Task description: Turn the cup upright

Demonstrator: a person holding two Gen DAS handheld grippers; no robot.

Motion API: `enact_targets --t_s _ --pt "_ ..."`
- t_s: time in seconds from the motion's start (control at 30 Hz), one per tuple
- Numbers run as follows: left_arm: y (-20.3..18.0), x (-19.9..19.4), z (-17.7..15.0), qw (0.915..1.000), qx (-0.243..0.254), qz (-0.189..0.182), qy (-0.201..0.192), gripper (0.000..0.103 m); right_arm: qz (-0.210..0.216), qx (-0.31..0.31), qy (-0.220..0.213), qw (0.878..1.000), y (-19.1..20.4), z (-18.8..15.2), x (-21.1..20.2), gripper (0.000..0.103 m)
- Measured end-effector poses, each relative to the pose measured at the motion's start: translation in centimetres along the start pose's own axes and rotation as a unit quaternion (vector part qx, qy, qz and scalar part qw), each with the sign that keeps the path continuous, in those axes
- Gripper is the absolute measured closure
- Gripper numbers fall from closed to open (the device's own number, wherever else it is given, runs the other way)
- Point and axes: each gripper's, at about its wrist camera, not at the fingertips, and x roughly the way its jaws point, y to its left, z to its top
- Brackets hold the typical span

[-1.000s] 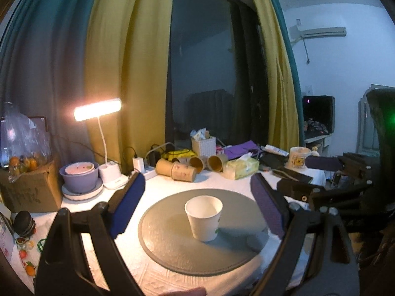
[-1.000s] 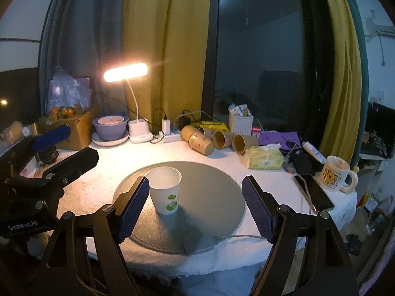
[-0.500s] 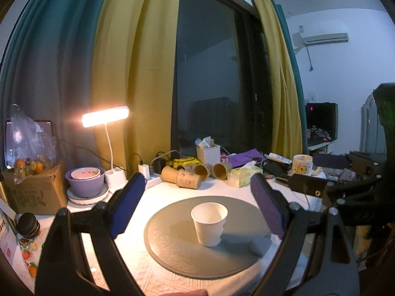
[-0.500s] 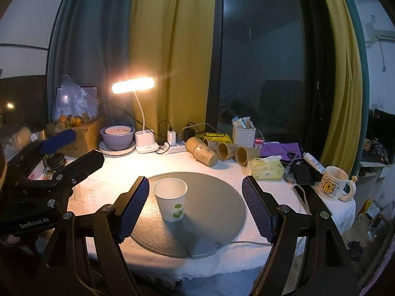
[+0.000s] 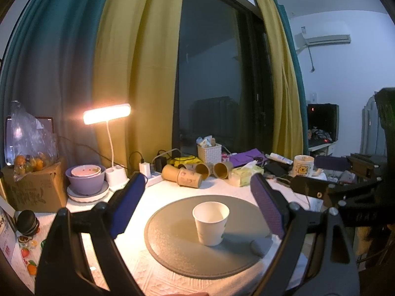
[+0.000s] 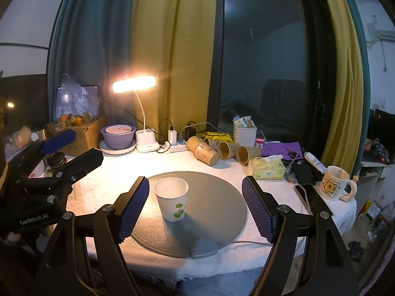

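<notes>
— Where's the cup?

— I see the white paper cup with a green leaf print [image 6: 172,199] standing upright, mouth up, on the round grey mat [image 6: 217,192], a little left of its middle in my right wrist view. In the left wrist view the same cup [image 5: 210,222] sits near the mat's [image 5: 172,236] centre.

— And your tongs?

— My left tongs [image 5: 197,204] are spread wide, blue pads either side of the cup but well apart from it, holding nothing. My right tongs [image 6: 196,206] are spread too; the cup shows just beside the left pad, and I can't tell if they touch. The left tongs' body [image 6: 56,170] shows at the left edge of the right view.

— Anything else on the bench?

— The white-clothed bench [image 6: 111,180] carries a lit white desk lamp [image 6: 138,113], a lilac bowl on a plate [image 6: 118,137], several brown paper cups lying on their sides [image 6: 217,149], a green tissue pack [image 6: 267,169] and a cream mug with a bear picture [image 6: 335,183]. A small grey controller [image 6: 203,246] with a cord lies at the mat's near edge.
</notes>
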Motion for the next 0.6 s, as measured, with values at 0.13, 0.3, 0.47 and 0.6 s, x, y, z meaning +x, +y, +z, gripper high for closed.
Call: enact_targets --t_s 0.13,0.3,0.47,0.6 --pt "-0.1 0.0 0.0 1.0 0.0 0.003 0.001 0.015 0.0 0.003 0.005 1.0 -0.2 -0.2 0.3 0.023" --pt "-0.3 0.2 -0.2 1.0 -0.001 0.004 0.006 0.015 0.0 0.005 0.006 1.0 -0.4 -0.3 0.3 0.023" --pt "-0.3 0.3 -0.2 1.0 0.0 0.004 0.008 0.015 0.002 0.012 0.006 1.0 -0.8 -0.3 0.4 0.023" --pt "-0.4 0.5 -0.3 0.9999 0.001 0.003 0.011 0.015 0.003 0.016 0.007 1.0 -1.1 -0.4 0.5 0.023"
